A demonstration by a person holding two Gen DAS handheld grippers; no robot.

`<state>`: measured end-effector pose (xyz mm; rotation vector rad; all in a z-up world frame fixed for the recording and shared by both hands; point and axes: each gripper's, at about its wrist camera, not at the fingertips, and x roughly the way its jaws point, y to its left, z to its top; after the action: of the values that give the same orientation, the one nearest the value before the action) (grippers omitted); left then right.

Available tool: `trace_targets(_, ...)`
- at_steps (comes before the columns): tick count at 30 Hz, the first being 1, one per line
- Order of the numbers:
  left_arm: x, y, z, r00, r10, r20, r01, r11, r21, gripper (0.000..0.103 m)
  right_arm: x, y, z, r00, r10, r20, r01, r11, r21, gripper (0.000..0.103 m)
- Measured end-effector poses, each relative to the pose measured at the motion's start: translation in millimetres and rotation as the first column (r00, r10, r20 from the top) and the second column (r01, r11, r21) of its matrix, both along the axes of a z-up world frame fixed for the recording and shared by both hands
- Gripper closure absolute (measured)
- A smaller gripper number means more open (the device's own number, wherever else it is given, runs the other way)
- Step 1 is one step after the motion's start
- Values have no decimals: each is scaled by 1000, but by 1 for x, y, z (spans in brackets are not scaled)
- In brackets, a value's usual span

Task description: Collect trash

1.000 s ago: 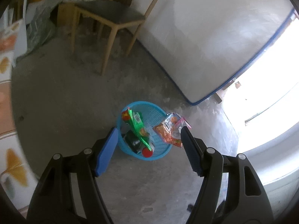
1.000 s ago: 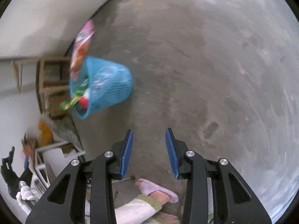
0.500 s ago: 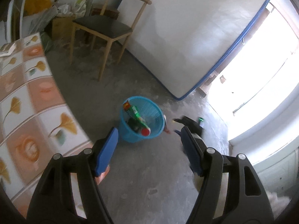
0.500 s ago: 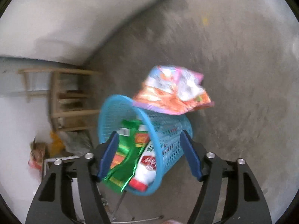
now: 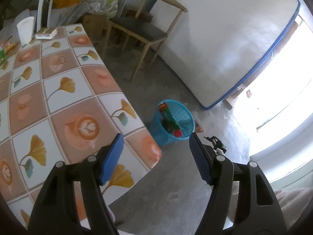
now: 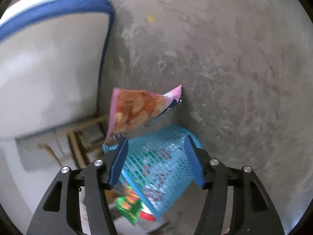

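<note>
The right claw [image 6: 155,160] is spread wide and empty, its blue pads framing the blue basket [image 6: 160,168] close below. A pink and orange snack bag [image 6: 137,109] lies at the basket's far rim, outside it on the concrete floor [image 6: 225,58]; green wrappers [image 6: 129,205] fill the basket's mouth. The left claw [image 5: 156,158] is likewise spread and empty, over the near right corner of the patterned tabletop [image 5: 58,101], with the basket [image 5: 176,125] on the floor beyond and a wooden chair [image 5: 144,29] farther off.
</note>
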<state>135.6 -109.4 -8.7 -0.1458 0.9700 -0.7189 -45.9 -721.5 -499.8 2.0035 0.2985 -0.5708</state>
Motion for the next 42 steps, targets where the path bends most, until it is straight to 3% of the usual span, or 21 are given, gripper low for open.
trace_targets(6, 3, 4, 6, 998, 31, 50, -31, 999, 15, 38, 32, -32, -4, 1000, 2, 24, -2, 1000, -6, 43)
trace_targets(8, 5, 2, 5, 998, 39, 51, -41, 999, 27, 38, 45, -43, 2, 999, 37, 1, -37, 999, -34, 43)
trace_targets(11, 10, 0, -1, 998, 47, 33, -49, 998, 33, 38, 78, -64, 29, 983, 153, -101, -167, 975, -147, 43)
trace_targets(14, 14, -1, -5, 998, 57, 26, -58, 997, 48, 38, 107, -72, 48, 942, 249, -224, -300, 926, -230, 38)
trace_targets(16, 14, 0, -6, 998, 63, 27, -64, 997, 51, 38, 126, -71, 46, 895, 305, -325, -389, 890, -236, 38)
trace_targets(19, 16, 3, -7, 997, 73, 24, -74, 996, 51, 38, 136, -55, 32, 800, 360, -480, -509, 830, -228, 38)
trace_targets(21, 16, 6, -5, 997, 79, 25, -80, 996, 49, 38, 129, -38, 15, 775, 385, -501, -534, 822, -196, 38)
trace_targets(25, 14, 19, 6, 993, 101, 57, -104, 994, 45, 38, 91, 9, -18, 786, 403, -468, -515, 847, -135, 38)
trace_targets(30, 8, 44, 21, 988, 134, 80, -135, 991, 14, 38, 27, 77, -32, 765, 451, -460, -531, 846, -54, 38)
trace_targets(37, 1, 80, 40, 985, 130, 109, -121, 989, -88, 38, -44, 150, 2, 766, 462, -447, -524, 852, -17, 38)
trace_targets(42, -7, 104, 48, 986, 87, 144, -65, 987, -148, 38, -70, 179, 54, 794, 423, -437, -499, 864, -71, 38)
